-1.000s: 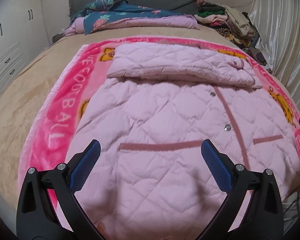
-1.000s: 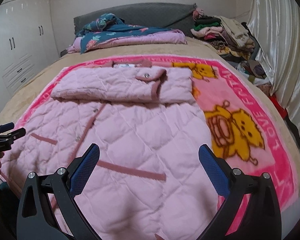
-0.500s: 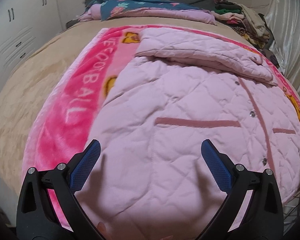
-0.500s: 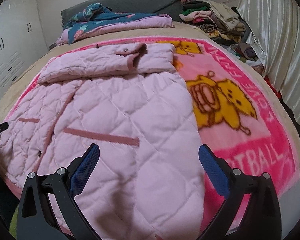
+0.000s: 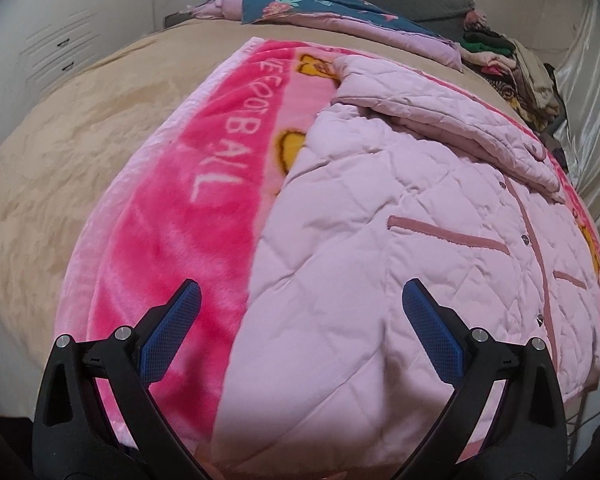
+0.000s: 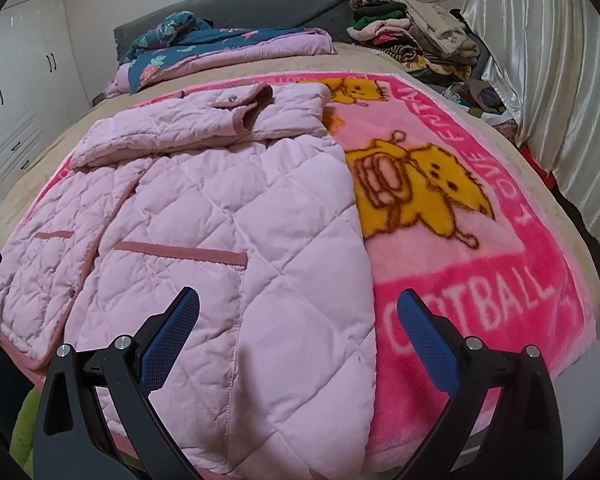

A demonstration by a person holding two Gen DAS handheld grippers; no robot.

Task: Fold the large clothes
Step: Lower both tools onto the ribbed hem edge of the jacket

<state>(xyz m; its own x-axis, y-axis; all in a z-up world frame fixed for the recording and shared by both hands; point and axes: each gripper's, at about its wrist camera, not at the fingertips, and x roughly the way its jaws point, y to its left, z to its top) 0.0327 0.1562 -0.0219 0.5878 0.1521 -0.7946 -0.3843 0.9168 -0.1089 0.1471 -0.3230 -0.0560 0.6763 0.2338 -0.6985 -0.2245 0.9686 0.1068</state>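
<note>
Jacket (image 5: 400,248) lay flat on blanket (image 5: 204,208), sleeves folded across far end | left gripper (image 5: 300,332), right gripper (image 6: 298,330): jaws wide apart, empty | soft, bulky, light; grip near hem corners.

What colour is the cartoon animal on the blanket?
Yellow with brown outlines, clearest in the right wrist view.

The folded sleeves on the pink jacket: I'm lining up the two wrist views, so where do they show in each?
Left wrist: the folded sleeves lie upper right, across the jacket's far end.
Right wrist: the folded sleeves lie upper left, above the pocket trim.
Shared landmark: the clothes pile at the bed's far right corner.
</note>
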